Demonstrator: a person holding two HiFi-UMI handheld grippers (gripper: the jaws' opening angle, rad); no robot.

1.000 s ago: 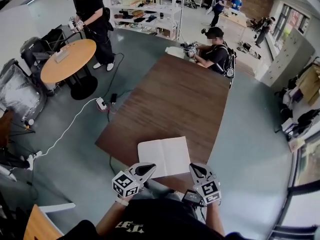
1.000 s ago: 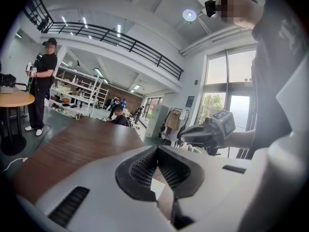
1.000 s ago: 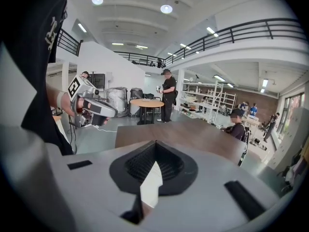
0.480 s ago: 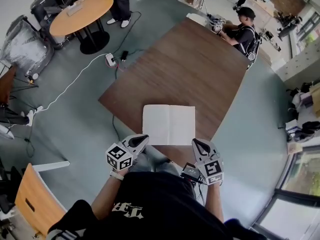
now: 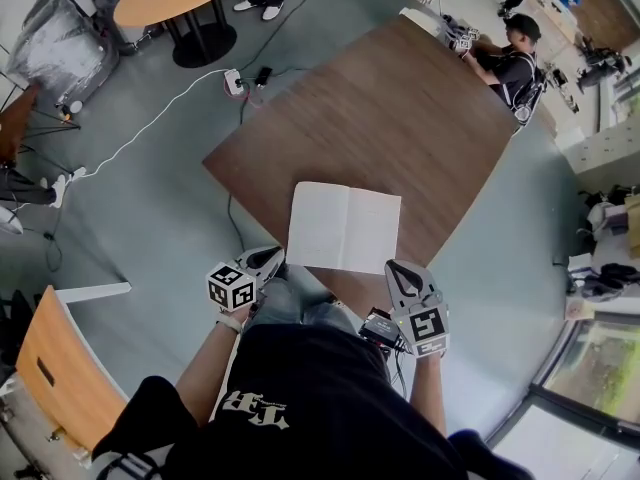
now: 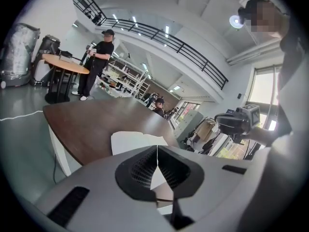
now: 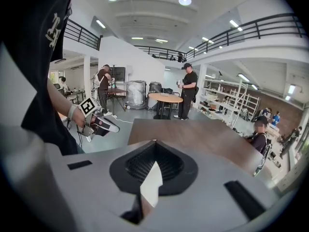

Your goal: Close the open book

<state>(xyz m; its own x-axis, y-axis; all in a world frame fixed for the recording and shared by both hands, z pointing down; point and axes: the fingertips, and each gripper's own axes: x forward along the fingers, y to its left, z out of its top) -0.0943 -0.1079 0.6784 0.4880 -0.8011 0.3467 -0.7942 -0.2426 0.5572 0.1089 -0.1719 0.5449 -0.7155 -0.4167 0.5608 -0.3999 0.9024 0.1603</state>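
Left gripper (image 5: 268,259): jaws clenched, nothing in them. Tip sits just off the book's near-left corner, by the table edge.

Open book (image 5: 345,228): flat on the brown table (image 5: 400,108), right at the near edge, straight ahead of you and between the two tools. The spine crease runs away from you, near edge to far, slightly tilted, with one page on each side. So a page has to flip sideways across that crease, not toward or away from you.

Right gripper (image 5: 398,271): also clenched and empty. Tip is at the near-right corner; can't tell if it touches the paper.

Both tips look about equally near their own page edge, so either side can start. My read: get a tip under an outer page edge, then sweep it over the crease onto the other half.
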